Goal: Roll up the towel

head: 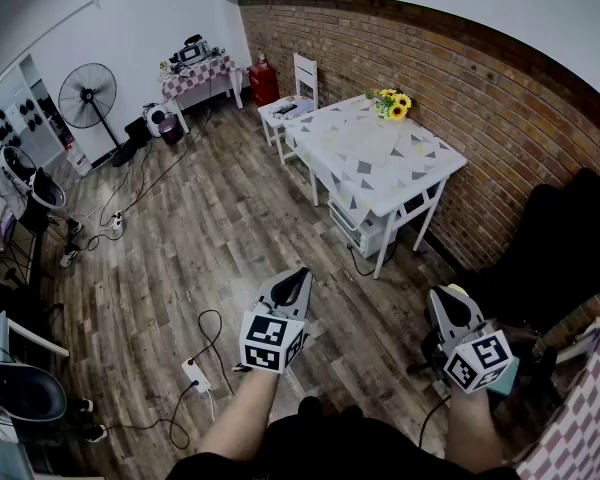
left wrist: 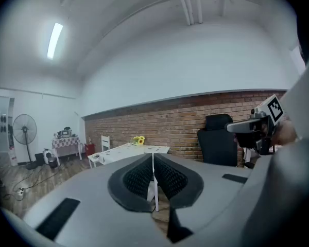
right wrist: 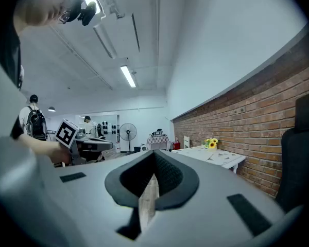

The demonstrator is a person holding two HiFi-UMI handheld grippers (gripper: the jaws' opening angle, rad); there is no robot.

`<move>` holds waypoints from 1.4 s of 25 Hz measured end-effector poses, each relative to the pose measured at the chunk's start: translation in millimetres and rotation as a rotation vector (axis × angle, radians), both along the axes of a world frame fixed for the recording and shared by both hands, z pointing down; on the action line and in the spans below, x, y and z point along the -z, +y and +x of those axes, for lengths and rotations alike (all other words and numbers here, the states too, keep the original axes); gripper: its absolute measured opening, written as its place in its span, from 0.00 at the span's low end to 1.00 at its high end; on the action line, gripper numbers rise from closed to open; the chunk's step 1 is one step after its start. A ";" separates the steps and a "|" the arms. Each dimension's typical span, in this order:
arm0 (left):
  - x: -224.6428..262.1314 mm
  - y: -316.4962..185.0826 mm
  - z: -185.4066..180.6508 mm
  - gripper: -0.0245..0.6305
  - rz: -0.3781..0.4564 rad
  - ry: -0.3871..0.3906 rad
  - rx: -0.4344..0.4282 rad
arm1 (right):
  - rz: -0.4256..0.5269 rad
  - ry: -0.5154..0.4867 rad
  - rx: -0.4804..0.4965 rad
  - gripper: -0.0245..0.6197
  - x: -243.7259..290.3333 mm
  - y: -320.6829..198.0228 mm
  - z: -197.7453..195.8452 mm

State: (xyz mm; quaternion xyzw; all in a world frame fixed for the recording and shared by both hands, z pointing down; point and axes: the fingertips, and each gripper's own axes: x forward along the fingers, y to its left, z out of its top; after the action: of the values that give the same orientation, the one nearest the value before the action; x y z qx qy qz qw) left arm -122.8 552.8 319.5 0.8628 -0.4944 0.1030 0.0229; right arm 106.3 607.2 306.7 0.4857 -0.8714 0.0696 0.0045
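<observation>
towel | cannot be made out in any view | pose, place: cannot tell

Held the left gripper [head: 298,276] and the right gripper [head: 443,301] out side by side above the wood-plank floor [head: 210,238], jaws of both together and empty, facing a white table [head: 355,163] bearing sunflowers [head: 391,103] beside the brick wall [head: 460,78], with a pedestal fan [head: 87,95] well off left.

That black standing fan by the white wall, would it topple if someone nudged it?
Probably, if pushed high up: the black standing fan carries a big round head on one thin pole, so it looks top-heavy. A nudge low at its base would more likely slide it over the wooden plank floor.
</observation>
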 end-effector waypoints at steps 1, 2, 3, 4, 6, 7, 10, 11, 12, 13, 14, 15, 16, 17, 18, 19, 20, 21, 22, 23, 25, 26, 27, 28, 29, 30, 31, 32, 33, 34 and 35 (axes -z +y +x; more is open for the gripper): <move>-0.8 0.6 1.7 0.07 -0.001 -0.003 -0.003 | 0.004 0.004 0.003 0.06 0.0 -0.1 1.2; -1.5 1.2 3.4 0.07 -0.003 -0.005 -0.006 | 0.008 0.007 0.005 0.06 -0.1 -0.1 2.6; -1.9 2.0 5.1 0.07 -0.004 -0.005 -0.007 | 0.012 0.009 0.008 0.06 -0.3 0.2 4.3; -2.3 2.9 6.7 0.07 -0.005 -0.003 -0.007 | 0.016 0.011 0.009 0.06 -0.6 0.9 6.2; -2.5 5.1 9.6 0.07 -0.006 0.001 -0.004 | 0.019 0.013 0.011 0.06 -1.3 2.6 10.6; -2.2 6.5 10.8 0.07 -0.005 0.004 -0.002 | 0.020 0.014 0.008 0.06 -1.7 3.2 12.9; -1.3 9.0 15.0 0.07 0.000 0.016 0.002 | 0.004 0.009 -0.017 0.06 -5.8 2.1 19.5; -1.7 8.4 17.3 0.07 0.000 0.021 0.002 | -0.005 0.005 -0.023 0.06 -9.1 0.9 20.3; -2.4 6.9 20.0 0.07 -0.001 0.025 -0.002 | -0.014 0.003 -0.023 0.06 -12.9 -0.3 20.0; -3.2 4.5 23.1 0.07 -0.003 0.027 -0.008 | -0.021 0.003 -0.018 0.06 -16.4 -1.2 19.0; -4.1 1.4 26.9 0.07 -0.003 0.027 -0.016 | -0.026 0.004 -0.009 0.06 -19.2 -1.7 18.1; -5.1 -2.0 31.0 0.07 -0.004 0.026 -0.027 | -0.031 0.006 -0.001 0.06 -21.3 -2.1 17.9; -6.8 -5.5 34.8 0.07 -0.006 0.024 -0.036 | -0.036 0.009 0.003 0.06 -23.3 -2.9 18.9; -9.3 -9.4 37.9 0.07 -0.009 0.022 -0.044 | -0.042 0.012 0.003 0.06 -25.4 -4.4 20.7; -12.6 -13.9 39.8 0.07 -0.015 0.022 -0.048 | -0.050 0.014 0.000 0.06 -27.3 -6.7 22.9; -16.0 -19.3 40.9 0.07 -0.022 0.023 -0.050 | -0.059 0.014 -0.004 0.06 -29.0 -9.5 25.2; -19.3 -25.4 41.3 0.07 -0.028 0.025 -0.050 | -0.068 0.014 -0.007 0.06 -30.6 -13.0 27.4; -22.4 -32.5 41.3 0.07 -0.033 0.029 -0.049 | -0.076 0.013 -0.011 0.06 -32.4 -17.5 29.7; -25.8 -40.8 41.1 0.07 -0.037 0.032 -0.048 | -0.082 0.013 -0.014 0.06 -34.4 -23.2 32.2; -29.7 -50.4 40.7 0.07 -0.041 0.034 -0.047 | -0.086 0.012 -0.017 0.06 -36.9 -30.7 34.6; -38.7 -73.7 40.0 0.07 -0.052 0.041 -0.044 | -0.095 0.011 -0.022 0.06 -43.5 -50.8 39.0; -43.3 -86.8 39.9 0.07 -0.057 0.046 -0.043 | -0.101 0.011 -0.024 0.06 -47.0 -62.9 40.4; -47.4 -100.4 39.9 0.07 -0.061 0.050 -0.043 | -0.106 0.012 -0.027 0.06 -49.7 -76.0 41.3; -50.7 -114.3 40.0 0.07 -0.065 0.054 -0.043 | -0.112 0.012 -0.032 0.06 -51.0 -89.7 41.4; -53.2 -128.5 39.8 0.07 -0.068 0.059 -0.044 | -0.116 0.012 -0.038 0.06 -51.2 -103.8 40.9; -54.9 -142.9 39.5 0.07 -0.072 0.062 -0.046 | -0.119 0.013 -0.041 0.06 -50.9 -118.4 39.6; -56.1 -157.6 39.0 0.07 -0.076 0.064 -0.049 | -0.121 0.015 -0.041 0.06 -50.9 -133.6 37.6; -57.2 -172.4 38.5 0.07 -0.080 0.063 -0.054 | -0.125 0.018 -0.039 0.06 -51.4 -149.2 35.2; -58.7 -187.4 37.9 0.07 -0.084 0.059 -0.060 | -0.130 0.021 -0.036 0.06 -52.5 -165.2 32.6; -60.8 -202.6 37.1 0.07 -0.090 0.055 -0.066 | -0.139 0.024 -0.035 0.06 -53.9 -181.3 29.6; -63.4 -218.2 36.1 0.07 -0.097 0.052 -0.073 | -0.149 0.025 -0.035 0.06 -55.6 -197.6 26.1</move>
State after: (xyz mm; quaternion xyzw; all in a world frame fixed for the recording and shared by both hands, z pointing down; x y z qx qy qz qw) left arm -86.6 334.6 383.0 0.8804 -0.4564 0.1053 0.0739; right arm 132.4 409.6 362.4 0.4999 -0.8551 0.1280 0.0503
